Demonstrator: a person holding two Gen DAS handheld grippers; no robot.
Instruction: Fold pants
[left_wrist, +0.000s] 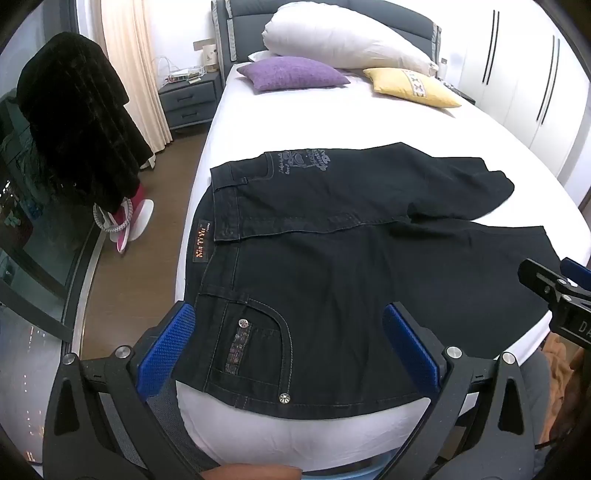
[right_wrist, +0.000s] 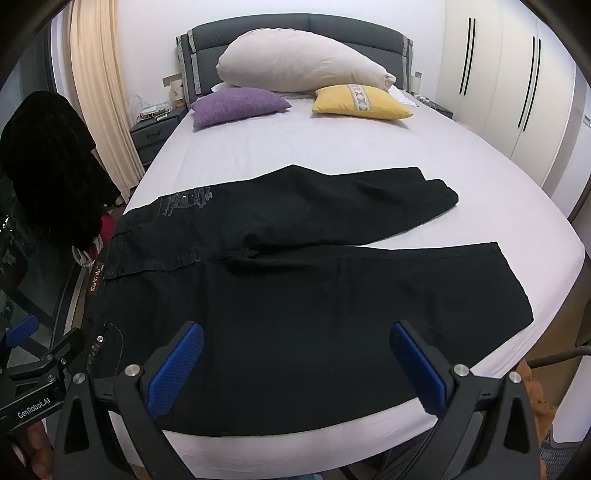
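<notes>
The pants lie flat across the near end of the bed, waistband toward its left edge, legs running right and splayed in a V. The left gripper hovers over the near waist pocket with its jaws wide apart and nothing between them; the right gripper hangs over the near leg, likewise spread and empty.

The step in hand looks like the first fold — near half carried over the far half. To do it well, the left should pinch the near waist corner and the right the near leg, well along toward its hem, then both lift together and lay the near leg squarely on the far one, seams matched. The V between the legs means the right must travel further than the left.

The dark denim hides creases and seams, so the layering at the crotch is hard to read. The far leg's hem looks doubled or turned — unclear which.
</notes>
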